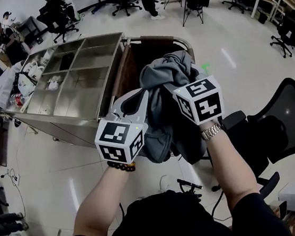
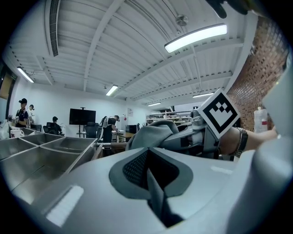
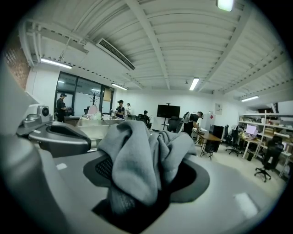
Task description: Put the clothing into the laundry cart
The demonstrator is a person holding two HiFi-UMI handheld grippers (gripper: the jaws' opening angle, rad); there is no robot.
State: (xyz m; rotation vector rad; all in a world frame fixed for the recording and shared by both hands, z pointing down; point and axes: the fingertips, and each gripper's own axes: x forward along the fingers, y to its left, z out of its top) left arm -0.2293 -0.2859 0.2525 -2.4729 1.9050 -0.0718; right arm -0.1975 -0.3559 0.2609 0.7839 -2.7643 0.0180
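The clothing (image 1: 163, 98), a grey knit garment, hangs bunched between the two tongs. It sits over the near right part of the laundry cart (image 1: 126, 64), whose dark bag lies open just beyond it. Much of the cloth trails down the near side towards the person, not yet inside the bag. The steel compartments (image 1: 83, 75) lie to the left, clear of the garment.

The left tongs (image 2: 149, 160) look closed narrow on a thin grey fold. The right tongs (image 3: 151, 169) stand partly apart, with a thick wad of cloth draped loosely through the gap. One mesh pad beside that wad is bare, so it seems to rest there rather than be pinched.

The garment looks soft, limp and fairly light, with nothing stiff or fragile about it. It will likely sag wherever it is unsupported, and a trailing end could snag on the cart's rim. A thick gathered fold near its middle seems a safer hold than a thin edge, which could slide out.
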